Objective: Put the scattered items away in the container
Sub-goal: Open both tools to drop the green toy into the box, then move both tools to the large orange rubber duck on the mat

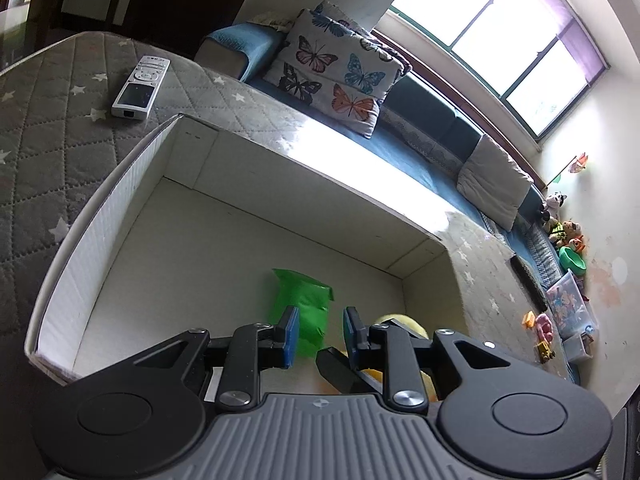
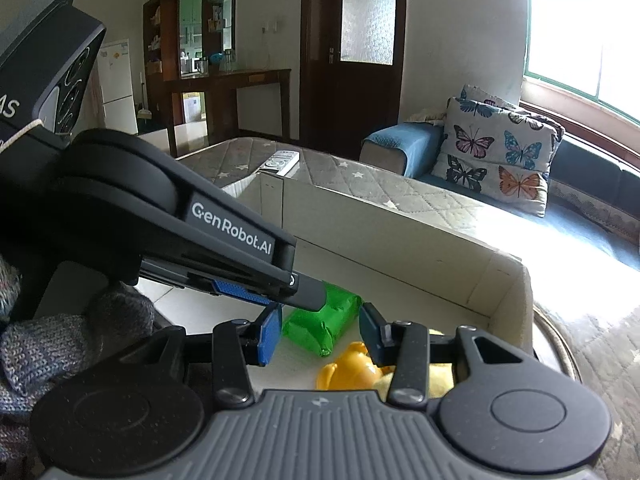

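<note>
Both grippers hang over the white cardboard box [image 1: 120,216] on the quilted table. Left gripper [image 1: 318,334] and right gripper [image 2: 318,334] are spread, holding nothing. Crinkly green plastic packet [image 1: 306,304] and yellow rubber duck [image 2: 352,368] lie inside. Grey-white remote control [image 1: 140,86] lies beyond the box's far wall, likely next.

Behind you stood a butterfly-print cushion [image 1: 340,68] on a blue sofa [image 1: 432,148], a bright window [image 1: 516,36], stuffed toys [image 1: 560,224], and a dark wooden door [image 2: 352,52].
</note>
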`<act>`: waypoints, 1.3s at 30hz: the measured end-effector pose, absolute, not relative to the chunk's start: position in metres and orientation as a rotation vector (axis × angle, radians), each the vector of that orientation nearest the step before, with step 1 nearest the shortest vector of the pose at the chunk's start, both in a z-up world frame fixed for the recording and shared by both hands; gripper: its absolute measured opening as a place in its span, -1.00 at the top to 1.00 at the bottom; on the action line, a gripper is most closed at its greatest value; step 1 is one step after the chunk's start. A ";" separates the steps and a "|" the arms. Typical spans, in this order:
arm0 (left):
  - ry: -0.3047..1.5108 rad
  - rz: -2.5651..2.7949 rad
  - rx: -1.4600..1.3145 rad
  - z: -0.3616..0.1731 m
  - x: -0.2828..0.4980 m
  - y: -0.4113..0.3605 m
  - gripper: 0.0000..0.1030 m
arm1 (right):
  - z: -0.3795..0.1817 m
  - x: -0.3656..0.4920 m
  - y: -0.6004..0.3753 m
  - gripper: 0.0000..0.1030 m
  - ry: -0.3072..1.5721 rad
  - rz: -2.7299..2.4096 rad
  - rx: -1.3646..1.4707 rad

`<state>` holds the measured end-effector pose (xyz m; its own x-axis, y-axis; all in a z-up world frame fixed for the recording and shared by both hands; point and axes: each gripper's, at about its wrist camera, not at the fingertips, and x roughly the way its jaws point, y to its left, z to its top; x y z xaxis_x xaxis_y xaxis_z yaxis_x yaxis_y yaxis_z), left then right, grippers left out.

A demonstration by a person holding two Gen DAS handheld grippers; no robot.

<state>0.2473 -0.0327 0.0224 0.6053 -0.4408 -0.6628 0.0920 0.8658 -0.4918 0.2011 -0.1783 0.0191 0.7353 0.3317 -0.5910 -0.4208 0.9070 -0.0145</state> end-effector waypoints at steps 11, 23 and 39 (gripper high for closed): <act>0.841 -0.335 -0.424 0.034 0.209 -0.038 0.51 | 0.028 0.164 -0.189 0.06 0.590 0.420 -0.141; 0.793 -0.345 -0.408 0.045 0.170 -0.037 0.51 | 0.033 0.121 -0.194 -0.15 0.547 0.421 -0.153; 0.783 -0.309 -0.404 0.037 0.108 -0.010 0.46 | 0.009 0.071 -0.193 -0.51 0.590 0.467 -0.153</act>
